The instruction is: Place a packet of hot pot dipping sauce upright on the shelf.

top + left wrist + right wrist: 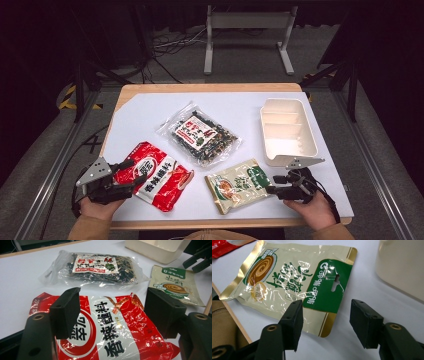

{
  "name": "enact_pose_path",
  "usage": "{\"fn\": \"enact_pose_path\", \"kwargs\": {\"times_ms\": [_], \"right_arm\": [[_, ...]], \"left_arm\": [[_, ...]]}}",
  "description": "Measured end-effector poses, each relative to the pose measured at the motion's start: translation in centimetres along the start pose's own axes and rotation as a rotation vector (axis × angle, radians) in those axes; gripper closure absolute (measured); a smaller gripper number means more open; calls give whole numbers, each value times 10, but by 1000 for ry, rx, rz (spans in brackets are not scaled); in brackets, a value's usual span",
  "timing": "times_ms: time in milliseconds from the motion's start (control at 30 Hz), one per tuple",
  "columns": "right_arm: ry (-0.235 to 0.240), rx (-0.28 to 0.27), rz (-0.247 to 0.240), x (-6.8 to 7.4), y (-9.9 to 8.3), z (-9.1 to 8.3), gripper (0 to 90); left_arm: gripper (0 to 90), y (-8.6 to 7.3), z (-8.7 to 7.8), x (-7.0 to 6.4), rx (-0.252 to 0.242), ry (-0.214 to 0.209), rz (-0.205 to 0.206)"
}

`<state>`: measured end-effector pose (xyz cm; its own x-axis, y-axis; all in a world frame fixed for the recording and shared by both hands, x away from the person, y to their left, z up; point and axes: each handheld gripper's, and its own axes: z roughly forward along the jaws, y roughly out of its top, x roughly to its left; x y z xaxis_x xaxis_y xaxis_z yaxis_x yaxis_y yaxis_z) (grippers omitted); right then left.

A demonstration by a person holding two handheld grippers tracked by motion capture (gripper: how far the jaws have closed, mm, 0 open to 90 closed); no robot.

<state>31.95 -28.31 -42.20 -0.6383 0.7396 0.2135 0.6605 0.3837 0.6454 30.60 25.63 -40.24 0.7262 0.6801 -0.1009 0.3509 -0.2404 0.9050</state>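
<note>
Sitting across the whole scene is the white tabletop, everything laid out flat on it. Biggest thing on it is the cream tray with dividers, off at the right side. Next the red and white packet at the near left, then the clear bag of dark dried stuff lying in the middle, further back. The smaller beige pouch with the green header sits near the front edge, right of the red one and just in front of the tray.

Left gripper is right at the red packet's left end, jaws apart with the packet's edge sitting between them; in the left gripper view the jaws stand on either side of the packet and aren't clamped on it.

Right gripper is just beside the pouch's green end, jaws wide apart, the pouch corner in front of them, nothing held.
</note>
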Motion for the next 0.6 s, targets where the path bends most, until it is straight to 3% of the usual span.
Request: {"fn": "enact_pose_path", "kwargs": {"times_ms": [600], "right_arm": [[48,43,31,2,-1,10,475]], "left_arm": [[297,0,1,-1,-1,-4,-4]]}}
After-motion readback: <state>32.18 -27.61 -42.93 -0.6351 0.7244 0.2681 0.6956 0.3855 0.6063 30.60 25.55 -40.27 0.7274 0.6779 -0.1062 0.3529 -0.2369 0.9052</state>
